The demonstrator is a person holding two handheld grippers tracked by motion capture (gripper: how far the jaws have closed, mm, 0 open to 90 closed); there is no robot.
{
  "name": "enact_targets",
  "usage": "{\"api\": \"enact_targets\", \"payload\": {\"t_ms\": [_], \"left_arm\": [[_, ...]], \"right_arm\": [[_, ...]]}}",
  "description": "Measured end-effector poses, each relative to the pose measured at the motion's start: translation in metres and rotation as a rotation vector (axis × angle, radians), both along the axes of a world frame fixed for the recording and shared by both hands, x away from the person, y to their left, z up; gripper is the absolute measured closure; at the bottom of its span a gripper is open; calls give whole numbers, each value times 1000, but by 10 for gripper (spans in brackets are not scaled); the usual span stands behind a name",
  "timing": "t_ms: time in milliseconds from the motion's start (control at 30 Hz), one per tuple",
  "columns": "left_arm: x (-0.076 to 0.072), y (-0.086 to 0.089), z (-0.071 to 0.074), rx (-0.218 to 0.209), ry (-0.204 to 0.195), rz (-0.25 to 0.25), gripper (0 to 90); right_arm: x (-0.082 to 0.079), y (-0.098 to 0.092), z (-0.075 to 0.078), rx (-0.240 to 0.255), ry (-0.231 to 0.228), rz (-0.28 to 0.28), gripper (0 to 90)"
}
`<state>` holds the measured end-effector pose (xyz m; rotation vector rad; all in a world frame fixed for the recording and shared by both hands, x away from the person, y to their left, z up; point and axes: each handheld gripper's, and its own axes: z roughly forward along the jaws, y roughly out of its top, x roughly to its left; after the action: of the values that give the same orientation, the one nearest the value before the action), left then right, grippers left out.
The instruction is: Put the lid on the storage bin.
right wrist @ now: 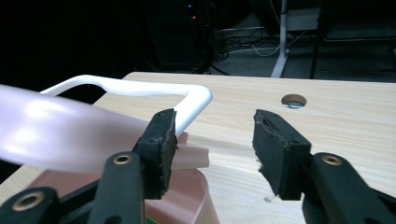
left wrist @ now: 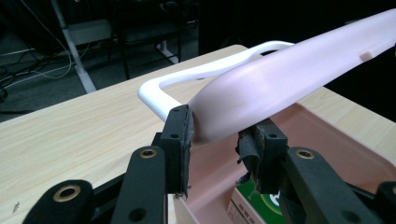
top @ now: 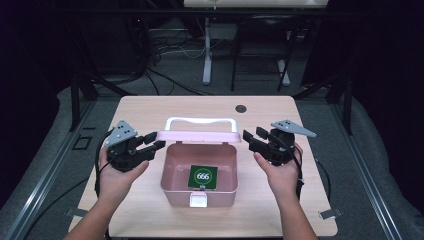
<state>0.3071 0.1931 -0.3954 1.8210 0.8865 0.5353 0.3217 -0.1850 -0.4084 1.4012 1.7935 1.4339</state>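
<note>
A pink box (top: pixel 199 176) is seen on the wooden table (top: pixel 150 112) between the two grippers, with its pink lid (top: pixel 200 136) raised and swung back and a white handle (top: pixel 200 121) standing along the lid's far edge. The left gripper (top: pixel 151 143) is held by the person's left hand (top: pixel 117 172) just beside the lid's left end; in the left gripper view the rounded lid corner (left wrist: pixel 261 88) lies between the two jaws, whose pads stand a little apart from it, so the gripper is released and nothing is clenched. The right gripper (top: pixel 252 138) is held by the right hand (top: pixel 280 172) just beside the lid's right end; in the right gripper view its jaws are spread wide, one pad (right wrist: pixel 161 140) standing in front of the lid's edge (right wrist: pixel 60 135) and the other over bare table, so nothing is grasped there either. Whether that nearer pad touches the lid cannot be told. A green card marked 666 (top: pixel 203 177) is seen lying on the floor of the box, below and between the two grippers. A round hole (top: pixel 241 108) is set in the table beyond the right gripper.
</note>
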Motion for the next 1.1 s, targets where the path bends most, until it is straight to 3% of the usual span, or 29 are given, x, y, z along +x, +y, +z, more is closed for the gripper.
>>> {"api": "enact_targets", "payload": {"t_ms": [533, 1100], "left_arm": [[-15, 5, -10, 17, 16, -39, 605], [-27, 6, -21, 41, 43, -45, 599]], "right_arm": [[4, 4, -2, 25, 39, 52, 390], [3, 2, -2, 12, 33, 40, 405]]}}
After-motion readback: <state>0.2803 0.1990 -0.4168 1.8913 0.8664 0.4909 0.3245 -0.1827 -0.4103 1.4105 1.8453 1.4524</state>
